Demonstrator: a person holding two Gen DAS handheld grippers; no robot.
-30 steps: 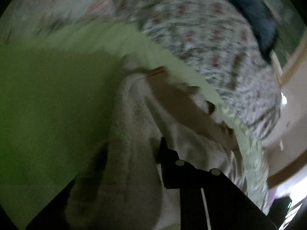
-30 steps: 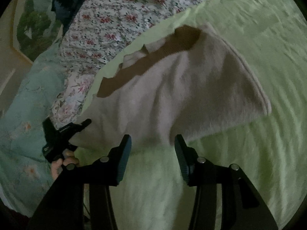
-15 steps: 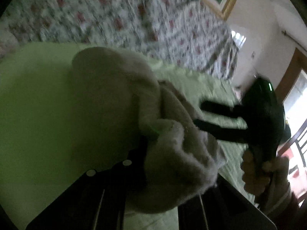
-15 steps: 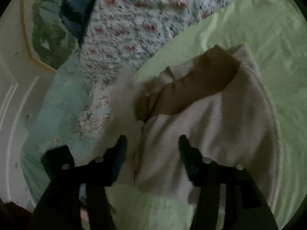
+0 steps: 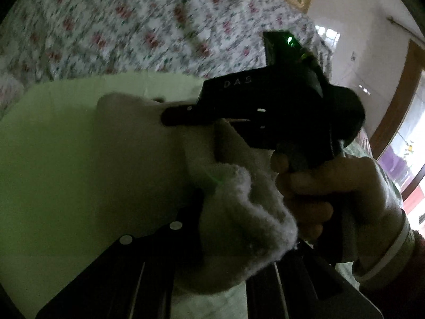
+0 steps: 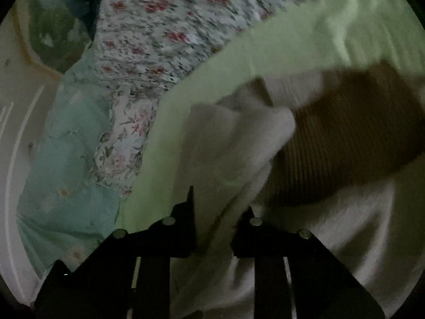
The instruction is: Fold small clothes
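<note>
While bunched, cream garment [image 6: 233,143], long axis unclear, pinched between both tools [image 5: 225,212] [image 6: 215,212].

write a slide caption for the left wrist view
Left gripper clamps a bunched cream garment above the green sheet, right gripper alongside.

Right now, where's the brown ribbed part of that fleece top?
In the right wrist view the brown ribbed panel sits right of centre, just beyond the right gripper, bordered by the cream fleece on the green sheet.

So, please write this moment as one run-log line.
left gripper: shut on fleece garment | right gripper: shut on garment fold | surface: green sheet
</note>
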